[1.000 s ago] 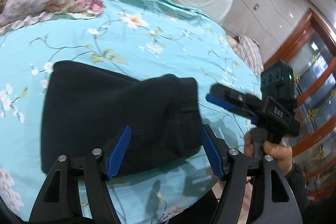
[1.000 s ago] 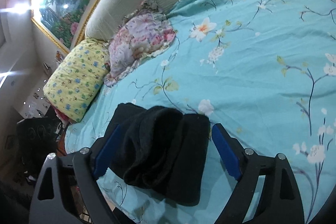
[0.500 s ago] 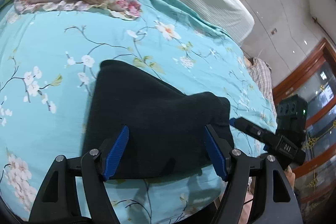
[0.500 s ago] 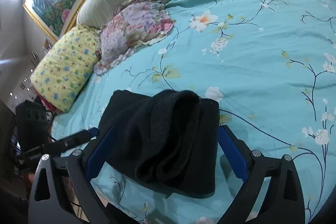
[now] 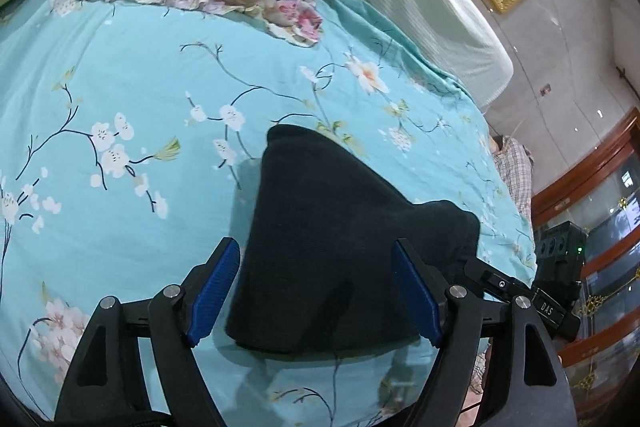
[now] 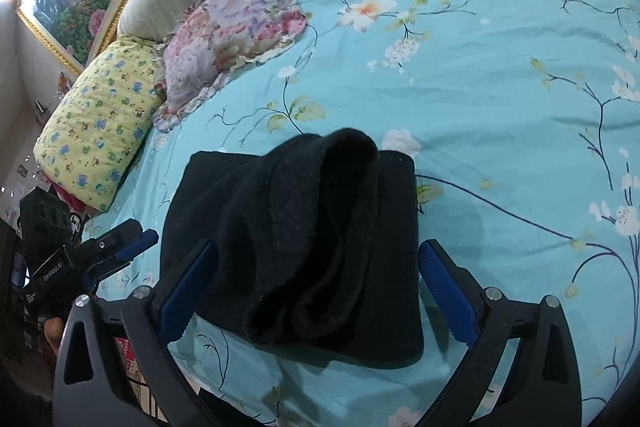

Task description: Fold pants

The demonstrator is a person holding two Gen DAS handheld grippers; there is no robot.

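Your folded black fleece pants (image 5: 344, 251) lie on the turquoise floral bedsheet (image 5: 120, 87). Your left gripper (image 5: 316, 291) is opening, its blue pads straddling the bundle's near edge, seemingly without touching; your right gripper (image 6: 320, 291) is spread wide around it.

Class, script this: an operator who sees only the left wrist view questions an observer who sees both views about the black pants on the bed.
Operator: The pants look flat to me. Are they?
Observer: No. The right wrist view shows the top layer bulging in a rolled hump.
Operator: I see only a sliver of the right gripper. What is it doing?
Observer: The right gripper is open, its jaws straddling the pants' near end and pinching nothing.
Operator: What is that yellow corner?
Observer: A yellow pillow, beside the floral pillow at the bed's edge.
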